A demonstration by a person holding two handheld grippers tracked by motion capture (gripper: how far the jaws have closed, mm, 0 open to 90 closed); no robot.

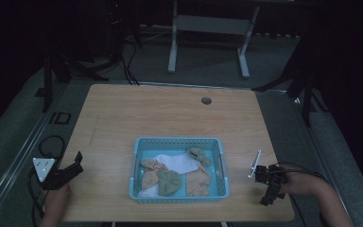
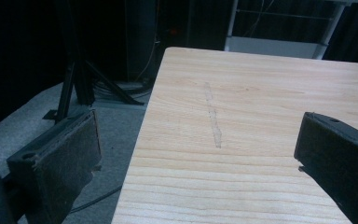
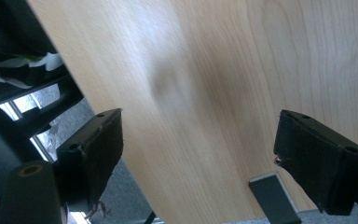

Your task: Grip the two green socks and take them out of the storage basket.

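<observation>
A blue plastic basket (image 1: 134, 170) stands near the front middle of the wooden table (image 1: 170, 113). In it lie a white cloth (image 1: 179, 163), tan socks (image 1: 150, 174) and a green one (image 1: 168, 182). My left gripper (image 1: 77, 161) rests at the table's left edge, left of the basket, pointing toward it. Its jaws stand open over bare wood (image 2: 196, 158). My right gripper (image 1: 270, 195) hovers at the front right corner, right of the basket, tilted down toward the table's front edge. In its own view the right gripper (image 3: 205, 154) is open with nothing between the jaws.
A round cable hole (image 1: 206, 100) sits at the table's far side. A white desk frame (image 1: 208, 28) stands behind the table. Black stands rise at the left (image 1: 52, 71) and right (image 1: 307, 90). A faint pale streak (image 2: 213, 121) marks the wood.
</observation>
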